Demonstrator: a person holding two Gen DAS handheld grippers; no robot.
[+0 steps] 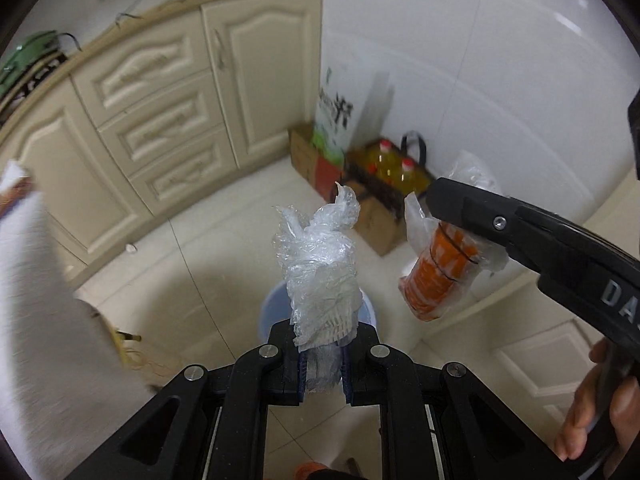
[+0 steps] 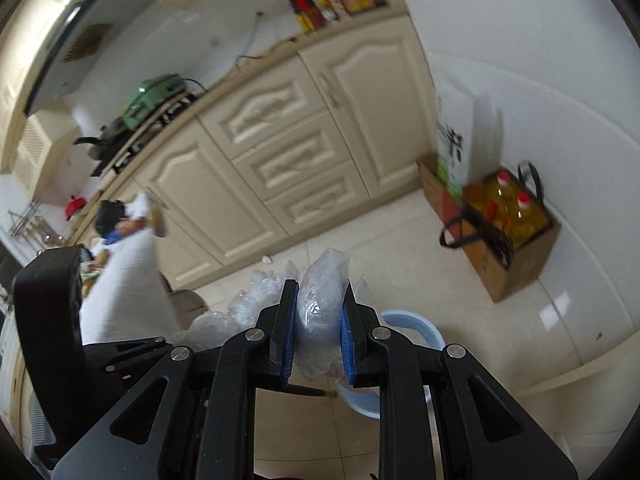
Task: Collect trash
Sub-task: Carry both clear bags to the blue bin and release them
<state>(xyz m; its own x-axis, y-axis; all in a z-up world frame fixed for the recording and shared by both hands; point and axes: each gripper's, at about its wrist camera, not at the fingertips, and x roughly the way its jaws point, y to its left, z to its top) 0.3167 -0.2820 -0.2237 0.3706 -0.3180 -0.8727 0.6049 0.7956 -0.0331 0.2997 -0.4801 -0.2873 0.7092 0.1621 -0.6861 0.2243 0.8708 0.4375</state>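
My left gripper (image 1: 324, 364) is shut on a crumpled clear plastic wrap with white foam netting (image 1: 320, 272), held up above a light blue bin (image 1: 272, 308) on the floor. My right gripper (image 2: 318, 344) is shut on a clear plastic bag (image 2: 322, 296). In the left wrist view the right gripper (image 1: 448, 200) holds that bag (image 1: 440, 268) with an orange packet inside, hanging to the right of the bin. The bin's rim (image 2: 424, 328) shows below the right gripper. The left gripper's crumpled wrap (image 2: 256, 296) shows just left of the right fingers.
Cream kitchen cabinets (image 1: 160, 120) run along the left and back. A cardboard box (image 1: 376, 216) with oil bottles (image 1: 396, 168) and a white-green bag (image 1: 336, 120) stand by the tiled wall. A person's white sleeve (image 1: 52, 320) is at the left. A small scrap (image 1: 130, 248) lies on the floor.
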